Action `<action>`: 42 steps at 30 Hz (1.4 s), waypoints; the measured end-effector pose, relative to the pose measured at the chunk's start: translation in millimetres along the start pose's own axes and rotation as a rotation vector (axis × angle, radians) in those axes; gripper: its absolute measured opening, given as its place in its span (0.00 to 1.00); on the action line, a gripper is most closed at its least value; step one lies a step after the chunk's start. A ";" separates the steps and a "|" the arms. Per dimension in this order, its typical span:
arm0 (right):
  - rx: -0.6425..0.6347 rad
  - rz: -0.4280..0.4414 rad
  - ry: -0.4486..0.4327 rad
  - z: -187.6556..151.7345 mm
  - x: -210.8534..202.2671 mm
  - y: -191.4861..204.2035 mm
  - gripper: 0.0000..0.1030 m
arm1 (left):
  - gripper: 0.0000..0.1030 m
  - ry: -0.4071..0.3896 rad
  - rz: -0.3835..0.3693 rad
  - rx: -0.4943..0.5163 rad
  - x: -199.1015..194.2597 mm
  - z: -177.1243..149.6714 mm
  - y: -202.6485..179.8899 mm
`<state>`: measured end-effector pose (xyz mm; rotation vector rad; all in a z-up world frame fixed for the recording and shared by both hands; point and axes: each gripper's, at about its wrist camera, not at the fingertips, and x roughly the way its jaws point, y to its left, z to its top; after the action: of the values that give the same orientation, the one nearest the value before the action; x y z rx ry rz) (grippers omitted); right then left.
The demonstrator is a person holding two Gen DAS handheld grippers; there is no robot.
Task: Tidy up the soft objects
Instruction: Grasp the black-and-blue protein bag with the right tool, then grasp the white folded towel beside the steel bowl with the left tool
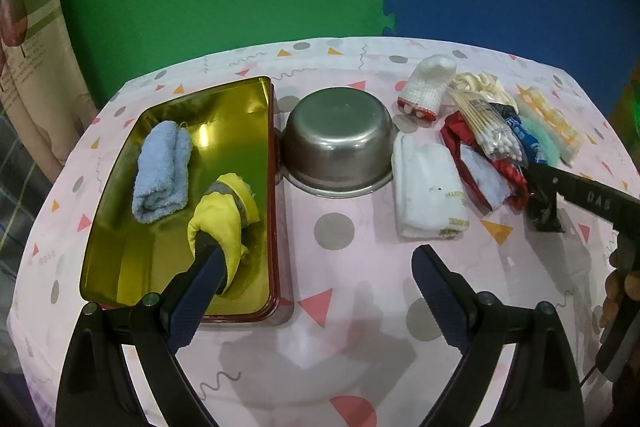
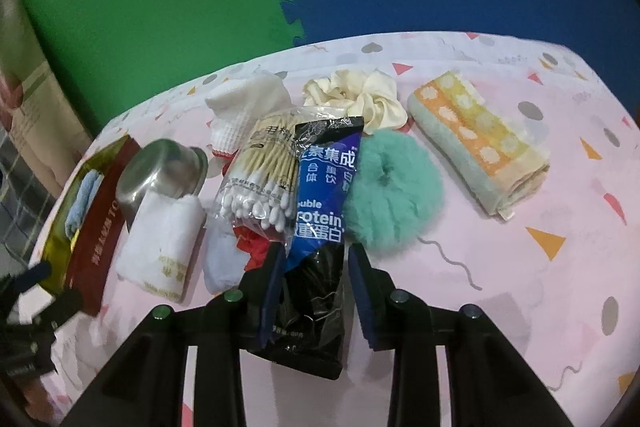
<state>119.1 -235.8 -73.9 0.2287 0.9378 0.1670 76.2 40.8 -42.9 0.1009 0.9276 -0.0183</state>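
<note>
A gold tin (image 1: 120,195) at the left holds a rolled blue towel (image 1: 162,173) and a yellow glove (image 1: 224,219). My left gripper (image 1: 320,271) is open above the tin's near right corner; its left finger (image 1: 200,283) overlaps the glove. My right gripper (image 2: 314,267) has its jaws around a black and blue protein packet (image 2: 320,227), close to its sides. Beside the packet lie a bag of cotton swabs (image 2: 262,183), a teal fluffy scrunchie (image 2: 394,195), a cream scrunchie (image 2: 360,95), a white towel (image 2: 164,243) and an orange-yellow towel (image 2: 480,135).
A steel bowl (image 1: 340,143) stands right of the tin. A white knit glove (image 1: 426,87) lies behind the pile. A red and pale blue cloth (image 1: 472,163) sits under the swabs. The table has a pink patterned cloth (image 1: 340,347). Green and blue foam mats stand behind.
</note>
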 end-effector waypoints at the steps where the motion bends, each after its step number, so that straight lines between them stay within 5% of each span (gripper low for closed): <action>1: 0.020 0.013 -0.005 1.0 -0.1 -1.8 0.32 | 0.90 -0.002 0.001 0.000 0.2 0.0 -0.2; 7: 0.054 0.012 -0.004 5.9 2.2 -8.6 0.32 | 0.90 0.009 -0.002 -0.005 0.2 0.6 -0.1; 15: -0.065 -0.079 0.035 9.3 27.8 6.0 0.32 | 0.90 0.007 0.000 0.001 1.4 -0.1 -1.7; 24: -0.138 -0.095 0.027 -13.6 7.3 2.4 0.30 | 0.90 0.002 -0.020 0.011 4.0 -1.0 -7.5; 42: -0.246 -0.102 -0.009 -55.3 -22.2 -20.0 0.29 | 0.90 0.061 -0.164 -0.061 19.5 21.2 -28.3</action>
<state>62.2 -253.7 -93.5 -0.0453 0.9086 0.1855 103.2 11.2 -48.1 -0.0318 0.9945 -0.1389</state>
